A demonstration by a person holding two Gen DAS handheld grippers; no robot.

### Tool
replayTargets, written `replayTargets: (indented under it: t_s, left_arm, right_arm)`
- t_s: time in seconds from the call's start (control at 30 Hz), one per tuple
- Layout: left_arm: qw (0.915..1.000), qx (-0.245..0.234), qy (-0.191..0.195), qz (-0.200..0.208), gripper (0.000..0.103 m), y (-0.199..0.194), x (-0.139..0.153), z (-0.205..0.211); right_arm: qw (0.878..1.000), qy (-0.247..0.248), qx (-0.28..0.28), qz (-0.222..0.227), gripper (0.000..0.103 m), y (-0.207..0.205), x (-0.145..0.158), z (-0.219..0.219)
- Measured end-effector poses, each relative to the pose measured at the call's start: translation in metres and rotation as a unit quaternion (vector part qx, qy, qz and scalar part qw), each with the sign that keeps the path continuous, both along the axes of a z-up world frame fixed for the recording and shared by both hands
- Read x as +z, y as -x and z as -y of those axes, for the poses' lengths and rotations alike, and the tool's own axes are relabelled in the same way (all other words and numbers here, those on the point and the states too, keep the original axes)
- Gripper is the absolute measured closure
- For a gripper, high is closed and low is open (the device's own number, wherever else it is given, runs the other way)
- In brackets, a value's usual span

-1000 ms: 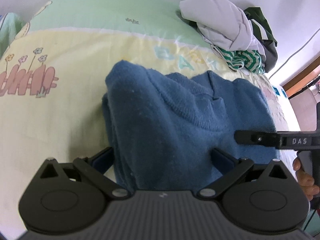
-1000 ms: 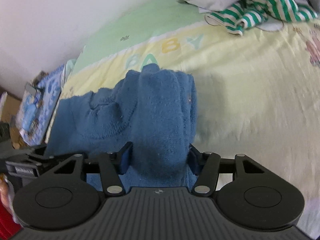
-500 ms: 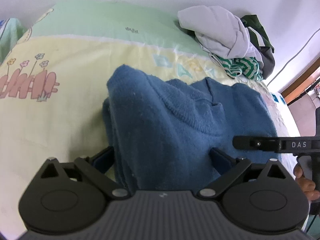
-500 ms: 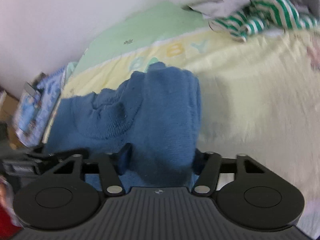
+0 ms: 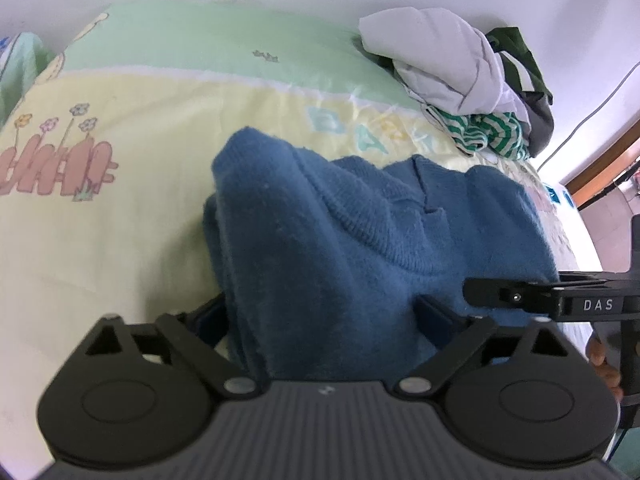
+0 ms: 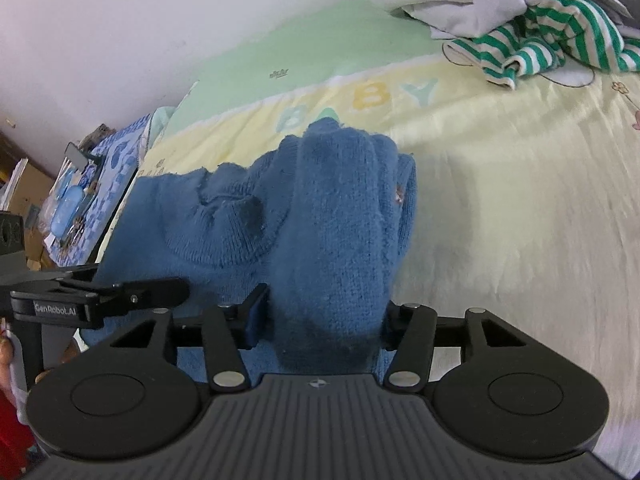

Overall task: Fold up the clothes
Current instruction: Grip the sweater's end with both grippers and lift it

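Thick folds of the blue sweater (image 5: 320,264) bulge up between the fingers of the left gripper (image 5: 320,316), so the finger pads are mostly buried and only their dark blue inner edges show on either side of the cloth. The same holds at the right gripper (image 6: 320,316): a bunched column of sweater (image 6: 336,240) fills the gap and hides the fingertips. Each gripper is clamped on the knit, the jaws held apart only by the bulk of fabric between them.

The sweater's lower part is cut off beneath both gripper bodies, so its full length cannot be made out. What shows lies on the bed cover (image 5: 120,240), spread across between the two grippers, with the ribbed neckline (image 6: 224,240) facing up in the stretch between them; ahead of each gripper a folded hump of cloth points away toward the far wall.

From the left camera, the right gripper comes in from the right edge, with part of a hand (image 5: 604,360) behind it, mostly hidden. Far ahead and to the right, well apart from the sweater, sits a pile of clothes (image 5: 448,80) with a green-striped garment (image 6: 552,40) among them.
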State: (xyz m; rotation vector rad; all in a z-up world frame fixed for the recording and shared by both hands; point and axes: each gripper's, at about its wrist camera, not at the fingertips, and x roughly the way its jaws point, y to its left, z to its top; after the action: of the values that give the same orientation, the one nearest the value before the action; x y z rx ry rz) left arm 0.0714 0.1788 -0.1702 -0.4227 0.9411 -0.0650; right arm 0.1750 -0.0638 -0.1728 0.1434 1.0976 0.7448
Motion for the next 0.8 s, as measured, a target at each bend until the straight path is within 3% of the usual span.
replayTargets:
  t_s: [0.2,0.43,0.8]
  left_arm:
    - [0.9996,-0.006,-0.026,-0.005,0.001,-0.003,-0.001,0.010]
    - [0.9999,-0.006,-0.006,-0.010,0.001,-0.003,-0.001,0.004]
    - [0.9985,0.007,-0.047,-0.026,0.001,-0.008,-0.001,0.017]
  right_arm:
    - [1.000,-0.019,-0.005,-0.006,0.044,0.000,-0.002,0.005]
    - [1.000,0.004,0.000,-0.007,0.046,-0.001,0.001,-0.002]
    - [0.999,0.039,-0.011,0.027,0.049,0.010,0.004,-0.011]
